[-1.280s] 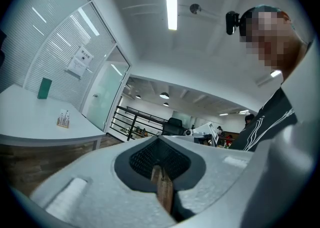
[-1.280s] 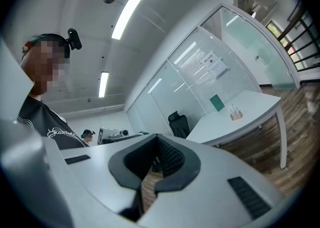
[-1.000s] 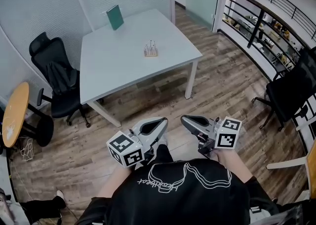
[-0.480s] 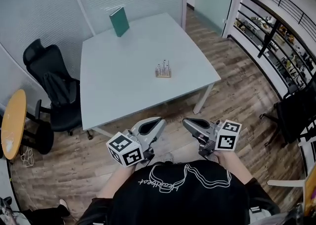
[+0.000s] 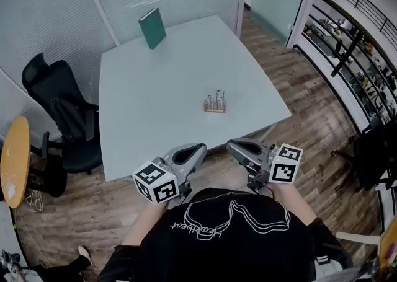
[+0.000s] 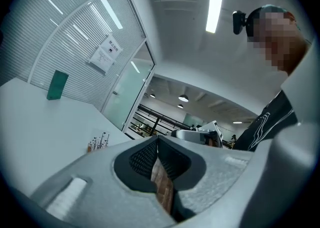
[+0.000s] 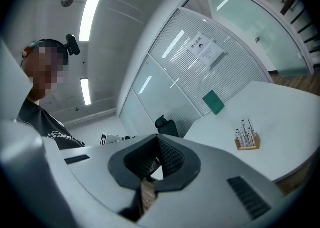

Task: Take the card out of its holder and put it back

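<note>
Left gripper (image 5: 197, 149): jaws pressed together, nothing in them, held level by the chest.
Right gripper (image 5: 232, 147): same deal, pads closed tight, empty, just beside the left one.
Why like that: my guess is there's nothing to grab yet. Both sit short of the table (image 5: 155, 95) edge, so they're parked side by side.
Card (image 5: 216, 97): upright in the wooden holder (image 5: 214, 108) toward the table's near right side, well apart from both grippers.
Around: green book (image 5: 152, 27) standing at the far edge, black office chair (image 5: 59, 110) on the left, railing (image 5: 353, 33) on the right.
In the way: nothing I can see between the grippers and the holder.
</note>
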A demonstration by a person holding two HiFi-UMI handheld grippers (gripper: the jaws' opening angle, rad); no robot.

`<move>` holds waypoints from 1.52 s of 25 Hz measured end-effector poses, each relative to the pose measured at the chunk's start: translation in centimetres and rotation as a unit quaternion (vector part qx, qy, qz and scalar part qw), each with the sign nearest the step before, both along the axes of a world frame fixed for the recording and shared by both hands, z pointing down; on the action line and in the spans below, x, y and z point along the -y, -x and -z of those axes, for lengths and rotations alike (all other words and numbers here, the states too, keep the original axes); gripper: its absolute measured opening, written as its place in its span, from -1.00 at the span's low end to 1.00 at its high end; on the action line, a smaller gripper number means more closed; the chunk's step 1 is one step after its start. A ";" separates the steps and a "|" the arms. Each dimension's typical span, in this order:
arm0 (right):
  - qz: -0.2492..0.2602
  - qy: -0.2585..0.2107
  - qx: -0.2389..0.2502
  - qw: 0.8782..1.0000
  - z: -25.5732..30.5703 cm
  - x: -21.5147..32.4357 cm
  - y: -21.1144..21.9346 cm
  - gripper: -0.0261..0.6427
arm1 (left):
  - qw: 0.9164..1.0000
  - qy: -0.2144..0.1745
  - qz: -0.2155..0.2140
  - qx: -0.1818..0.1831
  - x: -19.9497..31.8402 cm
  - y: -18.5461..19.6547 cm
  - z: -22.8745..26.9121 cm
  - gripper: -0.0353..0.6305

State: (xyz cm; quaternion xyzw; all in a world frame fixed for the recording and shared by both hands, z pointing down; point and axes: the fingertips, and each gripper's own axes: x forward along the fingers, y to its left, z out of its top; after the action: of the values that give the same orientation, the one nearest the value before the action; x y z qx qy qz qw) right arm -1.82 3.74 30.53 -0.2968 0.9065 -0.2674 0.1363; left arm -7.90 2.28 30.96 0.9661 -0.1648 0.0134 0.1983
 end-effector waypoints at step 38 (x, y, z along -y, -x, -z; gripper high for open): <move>0.011 0.103 -0.050 0.993 -14.1 26.4 -12.2 -0.67 | 0.984 0.151 0.086 0.038 22.0 -8.4 -12.1 -0.85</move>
State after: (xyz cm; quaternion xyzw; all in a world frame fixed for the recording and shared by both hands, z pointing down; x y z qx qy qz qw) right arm 10.39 -22.69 44.59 -0.3126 0.8830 -0.3455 0.0564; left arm 0.53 -19.76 43.04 0.9059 -0.2511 0.0579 0.3360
